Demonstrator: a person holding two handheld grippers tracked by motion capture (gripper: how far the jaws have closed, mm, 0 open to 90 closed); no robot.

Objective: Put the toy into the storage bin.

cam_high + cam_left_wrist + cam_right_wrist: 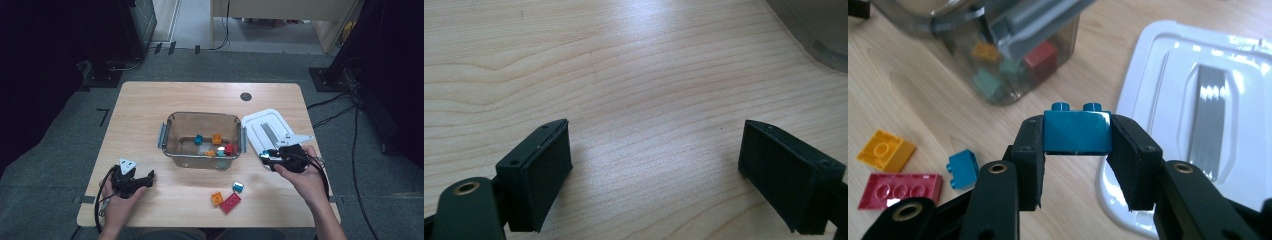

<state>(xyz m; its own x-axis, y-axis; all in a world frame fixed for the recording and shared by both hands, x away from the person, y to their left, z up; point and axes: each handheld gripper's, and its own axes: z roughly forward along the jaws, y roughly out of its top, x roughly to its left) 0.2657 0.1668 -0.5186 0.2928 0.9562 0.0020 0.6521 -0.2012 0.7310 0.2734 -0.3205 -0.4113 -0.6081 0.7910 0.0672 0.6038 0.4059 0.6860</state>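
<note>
My right gripper (1077,150) is shut on a teal two-stud brick (1077,131), lifted off the table beside the white lid (1208,115); in the high view that right gripper (267,159) hovers over the lid's (265,125) near left corner. A clear bin (172,135) in the table's middle holds several bricks, among them orange (217,138), teal (198,139) and red (229,149). On the table in front lie an orange brick (217,198), a red flat brick (230,203) and a small teal brick (238,187). My left gripper (145,181) rests open at the front left, its jaws spread over bare wood (659,125).
A round dark grommet (245,96) sits near the table's far edge. The bin's grey side latches (162,135) stick out left and right. Cables trail on the floor to the right. The bin's corner (824,35) shows at the upper right of the left gripper view.
</note>
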